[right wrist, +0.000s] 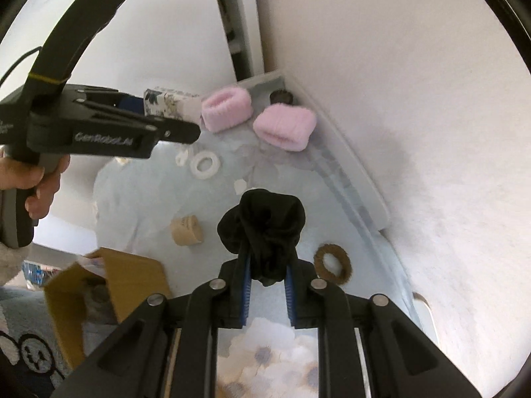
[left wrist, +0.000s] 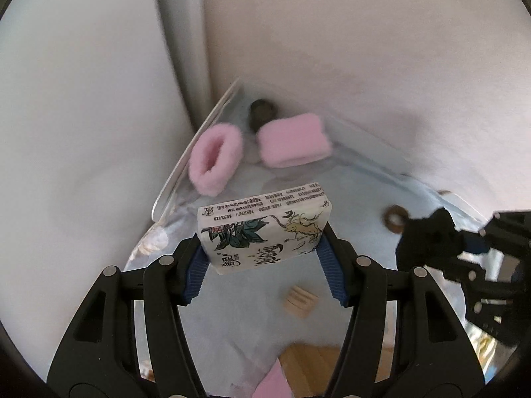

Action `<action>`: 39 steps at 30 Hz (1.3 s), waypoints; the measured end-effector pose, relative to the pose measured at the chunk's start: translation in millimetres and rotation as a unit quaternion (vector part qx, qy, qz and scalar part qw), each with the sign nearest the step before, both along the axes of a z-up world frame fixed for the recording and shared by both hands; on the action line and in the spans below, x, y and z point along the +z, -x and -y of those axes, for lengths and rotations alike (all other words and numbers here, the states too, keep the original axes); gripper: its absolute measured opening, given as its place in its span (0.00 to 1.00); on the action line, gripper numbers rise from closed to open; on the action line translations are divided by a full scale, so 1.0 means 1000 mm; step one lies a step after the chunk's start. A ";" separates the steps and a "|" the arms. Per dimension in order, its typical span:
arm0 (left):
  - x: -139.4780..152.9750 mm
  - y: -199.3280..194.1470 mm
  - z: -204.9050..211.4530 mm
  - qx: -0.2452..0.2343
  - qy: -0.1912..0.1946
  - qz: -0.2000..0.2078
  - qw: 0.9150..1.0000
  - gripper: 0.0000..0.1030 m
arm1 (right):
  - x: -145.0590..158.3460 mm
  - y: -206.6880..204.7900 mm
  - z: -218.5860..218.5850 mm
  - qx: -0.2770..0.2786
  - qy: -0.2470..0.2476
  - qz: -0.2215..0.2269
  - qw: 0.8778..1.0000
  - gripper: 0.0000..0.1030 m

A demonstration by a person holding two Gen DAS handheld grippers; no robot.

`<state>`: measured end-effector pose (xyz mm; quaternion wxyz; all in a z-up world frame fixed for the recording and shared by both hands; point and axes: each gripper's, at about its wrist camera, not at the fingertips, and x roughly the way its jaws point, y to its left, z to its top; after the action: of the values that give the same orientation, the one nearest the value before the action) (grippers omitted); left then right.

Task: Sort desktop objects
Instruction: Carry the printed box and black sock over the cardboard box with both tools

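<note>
Left gripper [left wrist: 264, 248] pinching tissue pack [left wrist: 262, 230], right gripper [right wrist: 265, 282] pinching black scrunchie [right wrist: 262, 222]; pink wristbands [left wrist: 293, 140] at 12 o'clock, left nearer.

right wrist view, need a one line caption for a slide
Right gripper holds a black scrunchie above the table; left gripper carries a tissue pack toward two pink wristbands.

This looks like a home, likely a bedroom corner: a table with a pale blue flowered cloth [right wrist: 139, 192] is pushed against plain white walls [right wrist: 415, 83]. On it lie 2 pink wristbands [right wrist: 226, 108], with a cardboard box [right wrist: 109, 285] and a patterned rug [right wrist: 30, 341] at 8 o'clock.
</note>
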<state>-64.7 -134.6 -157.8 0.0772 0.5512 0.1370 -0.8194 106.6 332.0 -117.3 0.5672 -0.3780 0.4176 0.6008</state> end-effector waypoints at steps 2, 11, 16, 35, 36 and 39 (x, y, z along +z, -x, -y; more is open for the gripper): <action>0.013 -0.003 -0.004 -0.026 -0.008 -0.012 1.000 0.55 | 0.015 0.002 0.006 -0.010 -0.009 -0.003 1.000 0.15; 0.085 -0.027 -0.045 -0.164 -0.018 -0.061 0.984 0.55 | 0.062 0.027 0.048 -0.060 -0.021 0.006 0.998 0.15; 0.108 -0.054 -0.071 -0.241 -0.023 -0.077 0.967 0.55 | 0.078 0.039 0.082 -0.101 -0.027 0.006 0.995 0.15; 0.026 -0.145 -0.147 -0.433 -0.044 0.056 0.898 0.55 | 0.029 0.115 0.181 -0.210 0.021 -0.029 0.977 0.16; 0.024 -0.149 -0.149 -0.435 -0.043 0.059 0.898 0.55 | 0.024 0.116 0.184 -0.214 0.024 -0.033 0.976 0.16; 0.008 -0.157 -0.156 -0.442 -0.037 0.074 0.893 0.55 | 0.003 0.125 0.189 -0.227 0.037 -0.046 0.972 0.16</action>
<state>92.0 21.4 -149.4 -0.3038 0.6167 -0.0967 -0.7198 -18.1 142.8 -113.8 0.6546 -0.2656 0.5402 0.4573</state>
